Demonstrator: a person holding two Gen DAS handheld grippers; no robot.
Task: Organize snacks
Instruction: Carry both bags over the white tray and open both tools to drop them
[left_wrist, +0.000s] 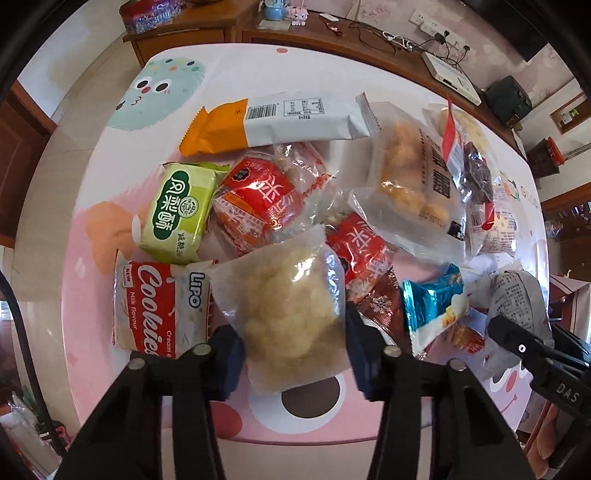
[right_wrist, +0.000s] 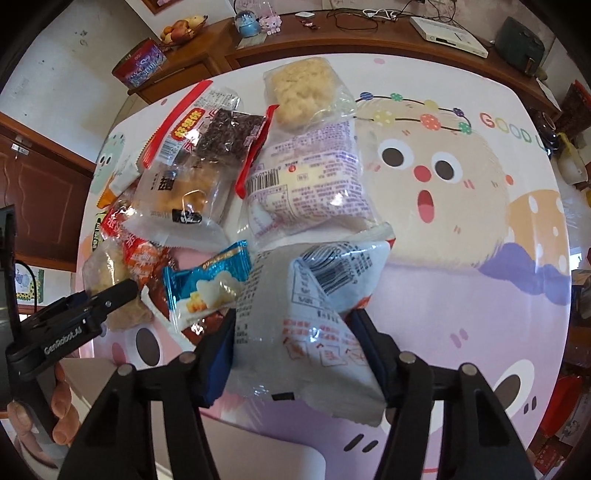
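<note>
Left gripper (left_wrist: 293, 354) straddles the clear crinkly bag of pale puffed pieces (left_wrist: 291, 314) at 6 o'clock of the snack pile, apparently pinching; right gripper (right_wrist: 295, 358) clamps the white printed pouch (right_wrist: 306, 332); both light, soft, crushable, so grip the sealed edges.

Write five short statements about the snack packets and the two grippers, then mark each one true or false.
1. The left gripper has a clear bag of pale puffed snacks between its fingers. True.
2. The right gripper is closed on nothing. False: a white printed packet sits between its fingers.
3. The green pineapple-cake packet lies beside the Lipo cookies pack. True.
4. The long orange-and-white packet stands upright. False: it lies flat on the table.
5. The blue packet lies left of the white printed packet in the right wrist view. True.
</note>
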